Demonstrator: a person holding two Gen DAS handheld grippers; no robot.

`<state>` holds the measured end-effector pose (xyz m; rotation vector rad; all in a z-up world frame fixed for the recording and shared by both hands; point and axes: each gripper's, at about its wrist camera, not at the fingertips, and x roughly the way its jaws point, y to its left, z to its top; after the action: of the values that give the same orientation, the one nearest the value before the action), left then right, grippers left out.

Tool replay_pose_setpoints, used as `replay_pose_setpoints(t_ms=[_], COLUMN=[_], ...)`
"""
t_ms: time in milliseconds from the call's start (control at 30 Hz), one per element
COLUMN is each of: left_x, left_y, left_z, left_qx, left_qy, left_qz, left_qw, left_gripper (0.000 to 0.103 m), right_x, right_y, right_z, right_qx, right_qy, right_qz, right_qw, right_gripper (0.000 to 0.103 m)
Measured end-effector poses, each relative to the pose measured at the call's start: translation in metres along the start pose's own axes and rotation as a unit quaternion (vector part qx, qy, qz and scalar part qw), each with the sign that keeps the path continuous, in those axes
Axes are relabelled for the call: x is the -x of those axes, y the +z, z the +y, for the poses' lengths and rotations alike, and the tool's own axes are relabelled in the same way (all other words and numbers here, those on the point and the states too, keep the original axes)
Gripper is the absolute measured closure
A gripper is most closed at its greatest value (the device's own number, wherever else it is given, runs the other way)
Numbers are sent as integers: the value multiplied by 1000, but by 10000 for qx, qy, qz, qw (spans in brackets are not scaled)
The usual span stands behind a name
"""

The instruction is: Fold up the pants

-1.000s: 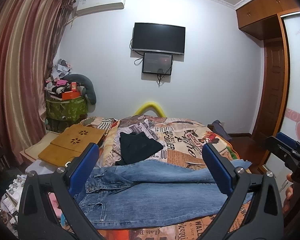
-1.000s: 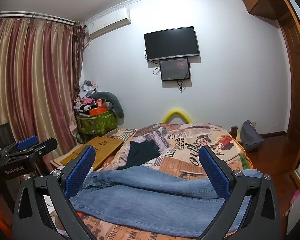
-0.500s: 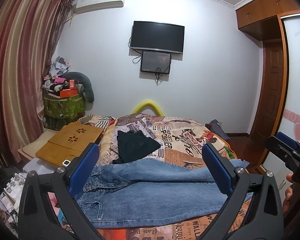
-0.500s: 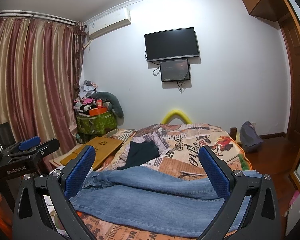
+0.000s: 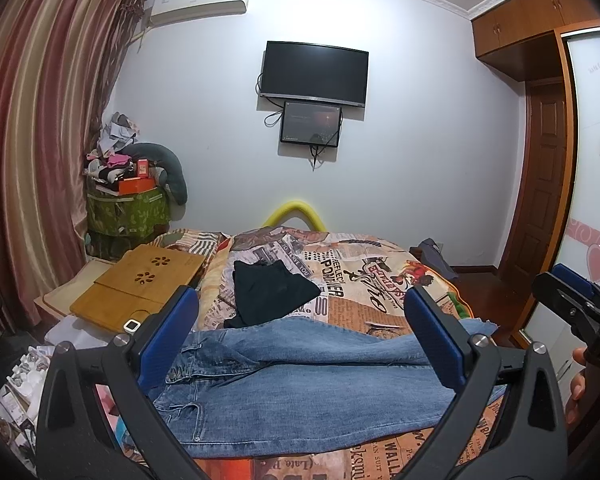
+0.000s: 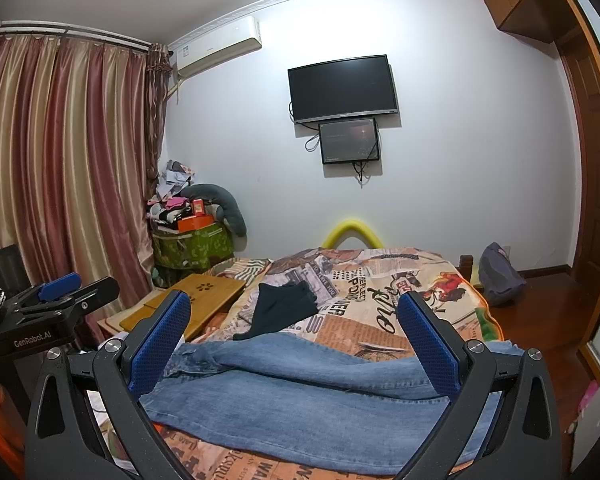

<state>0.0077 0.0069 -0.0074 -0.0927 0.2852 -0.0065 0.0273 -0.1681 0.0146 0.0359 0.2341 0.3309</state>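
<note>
Blue jeans lie flat across the near end of the bed, waistband to the left, leg ends to the right, one leg laid over the other. They also show in the right wrist view. My left gripper is open and empty, held above the jeans. My right gripper is open and empty, also above them. The right gripper shows at the right edge of the left wrist view; the left gripper shows at the left edge of the right wrist view.
The bed has a newspaper-print cover with a black garment behind the jeans. A wooden lap desk lies left of the bed. A cluttered green bin, curtains and a wardrobe door surround it.
The left wrist view has tilted slightly, so the room sits a little lower and left in it. The right gripper and the jeans have barely moved.
</note>
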Motion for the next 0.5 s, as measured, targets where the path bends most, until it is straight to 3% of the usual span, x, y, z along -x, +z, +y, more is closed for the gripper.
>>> replay_pose_setpoints(t_ms=[500], left_x=[-2], left_y=[0], left_z=[0], left_qx=[-13], left_qy=[20], left_qz=[0], left_qw=[10000], left_gripper=[0], right_x=[-1], right_y=[-1], right_z=[1], right_qx=[-2], right_qy=[-16], right_qz=[13], right_qw=[10000], right_gripper=[0])
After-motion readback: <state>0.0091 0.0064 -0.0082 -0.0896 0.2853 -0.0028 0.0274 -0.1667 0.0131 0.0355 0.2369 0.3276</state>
